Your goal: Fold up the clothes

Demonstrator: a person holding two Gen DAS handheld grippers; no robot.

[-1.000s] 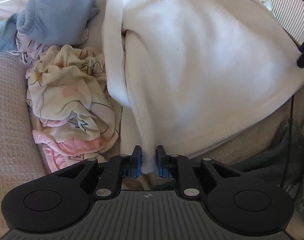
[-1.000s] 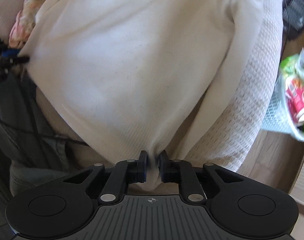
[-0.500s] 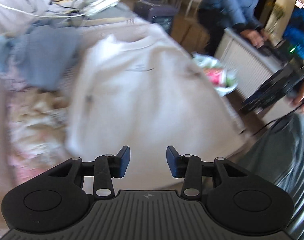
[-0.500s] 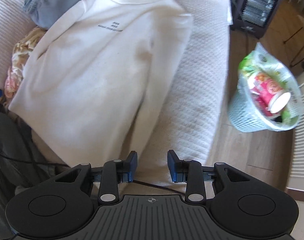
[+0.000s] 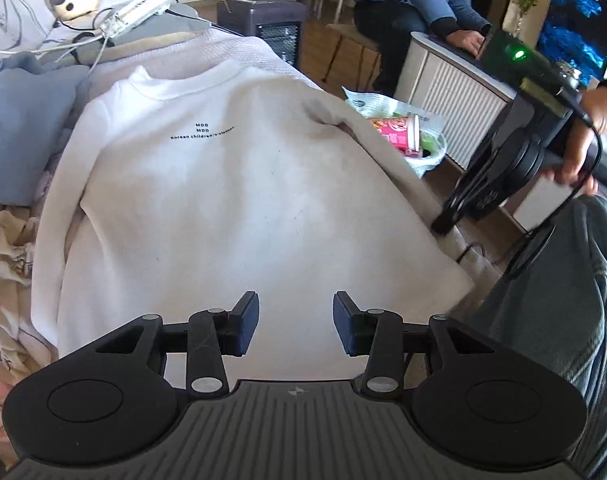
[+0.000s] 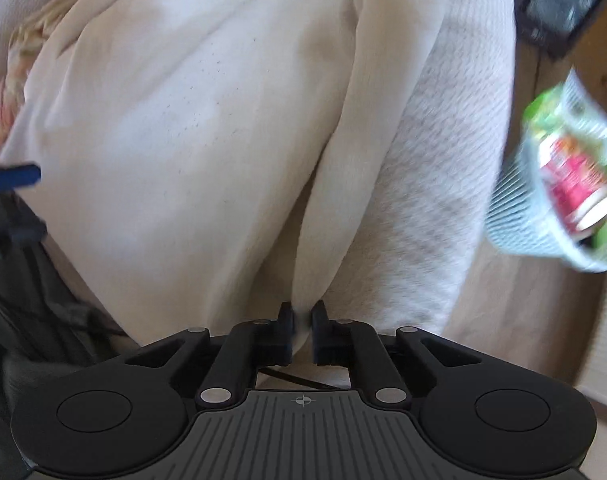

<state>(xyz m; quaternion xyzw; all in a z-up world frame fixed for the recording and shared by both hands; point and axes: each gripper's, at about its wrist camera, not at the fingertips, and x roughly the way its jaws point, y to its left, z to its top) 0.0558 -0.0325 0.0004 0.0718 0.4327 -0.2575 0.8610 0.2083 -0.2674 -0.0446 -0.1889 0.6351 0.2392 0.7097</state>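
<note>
A white sweatshirt (image 5: 223, 184) with small black chest lettering lies front up on the bed, neck at the far end. My left gripper (image 5: 295, 320) is open and empty, held above the sweatshirt's hem. In the right wrist view the sweatshirt (image 6: 175, 120) fills the left and middle, and its right sleeve (image 6: 351, 168) runs down along the body. My right gripper (image 6: 302, 320) is shut on the cuff end of that sleeve. The left gripper's blue pad (image 6: 11, 176) shows at the left edge.
A blue garment (image 5: 19, 128) and a crumpled floral garment (image 5: 3, 248) lie left of the sweatshirt. A basket of trash (image 6: 563, 184) stands on the floor right of the bed, near a heater (image 5: 271, 28). A seated person (image 5: 423, 4) is at the back.
Both grippers let go of the sweatshirt and lifted away. The left stays open above the hem. The right has come back down and shut on the right sleeve's cuff.
</note>
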